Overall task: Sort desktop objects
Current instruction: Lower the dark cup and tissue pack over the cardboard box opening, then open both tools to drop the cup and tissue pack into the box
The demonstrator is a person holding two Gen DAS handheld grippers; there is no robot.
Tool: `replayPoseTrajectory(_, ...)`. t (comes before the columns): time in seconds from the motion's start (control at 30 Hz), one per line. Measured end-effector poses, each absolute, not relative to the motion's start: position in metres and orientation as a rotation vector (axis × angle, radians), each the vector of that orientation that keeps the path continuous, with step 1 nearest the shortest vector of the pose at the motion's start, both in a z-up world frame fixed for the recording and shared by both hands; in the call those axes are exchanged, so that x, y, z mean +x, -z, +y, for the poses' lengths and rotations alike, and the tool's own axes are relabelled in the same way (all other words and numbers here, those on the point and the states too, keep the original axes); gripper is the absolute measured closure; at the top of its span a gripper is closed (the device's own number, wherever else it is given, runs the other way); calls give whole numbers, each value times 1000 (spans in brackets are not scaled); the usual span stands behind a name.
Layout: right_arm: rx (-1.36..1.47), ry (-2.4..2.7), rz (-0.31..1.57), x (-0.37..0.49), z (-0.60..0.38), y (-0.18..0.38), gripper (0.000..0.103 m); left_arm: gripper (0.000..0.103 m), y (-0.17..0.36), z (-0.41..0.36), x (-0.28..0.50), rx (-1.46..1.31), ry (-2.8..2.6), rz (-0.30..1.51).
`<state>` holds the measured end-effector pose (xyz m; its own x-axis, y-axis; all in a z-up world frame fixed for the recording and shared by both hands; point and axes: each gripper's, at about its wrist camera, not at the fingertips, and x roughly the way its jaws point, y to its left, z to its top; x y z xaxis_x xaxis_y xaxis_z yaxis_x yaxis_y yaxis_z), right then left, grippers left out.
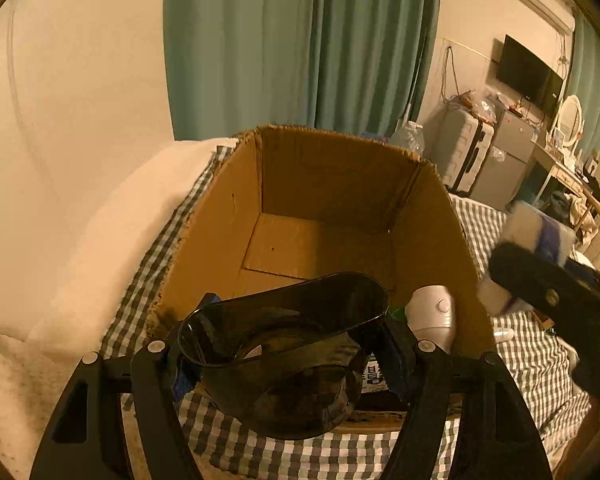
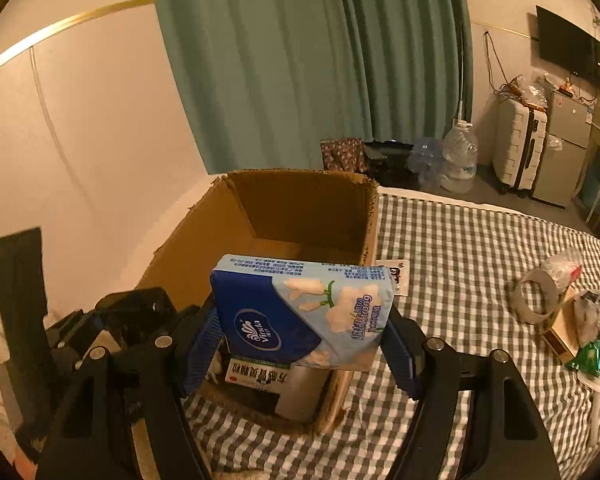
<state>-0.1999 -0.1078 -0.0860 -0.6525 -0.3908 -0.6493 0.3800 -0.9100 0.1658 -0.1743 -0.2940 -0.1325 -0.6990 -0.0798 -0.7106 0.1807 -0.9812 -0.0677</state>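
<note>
While both pairs of fingers are closed on loads, the left gripper (image 1: 288, 354) clamps a dark translucent cup (image 1: 284, 344) across its body, and the right gripper (image 2: 300, 336) clamps a blue tissue pack (image 2: 304, 312) by its short ends, long axis running crosswise between the fingers. Both loads hang at the near rim of an open cardboard box (image 1: 328, 216) standing on a checked bedspread (image 2: 460, 248). The box lies straight ahead of and below each load; the cup mouth tips toward its cavity. A white device (image 1: 432, 312) and a printed carton (image 2: 256, 374) lie in the near end. Judged from this, either hand is about equally near; release calls for a short forward reach. Tape roll (image 2: 536, 296) and packets (image 2: 592, 352) remain well apart on the bed.
</note>
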Motion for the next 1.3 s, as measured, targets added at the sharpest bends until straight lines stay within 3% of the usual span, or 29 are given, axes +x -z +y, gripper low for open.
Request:
replayPoseTrajectory(0.23,1007,2500,-58,-226,-120,92,30,29,140,-296,-177,1121,2786,208)
replayPoseTrajectory(0.3,1009,2484,-98,-230,-122,92,29,20,139,-297,-177,1115,2787,223)
replayPoseTrajectory(0.4,1025,2495,-82,-234,-126,93,12,7,139,-299,-174,1107,2779,237)
replayPoseTrajectory(0.47,1020,2532,-81,-233,-125,93,12,3,140,-298,-172,1118,2780,234)
replayPoseTrajectory(0.67,1026,2546,-175,-230,-108,88,11,2,136,-285,-164,1119,2790,156)
replayPoseTrajectory(1.3,894,2776,-184,-149,23,32,9,0,86,-170,-117,1101,2961,91)
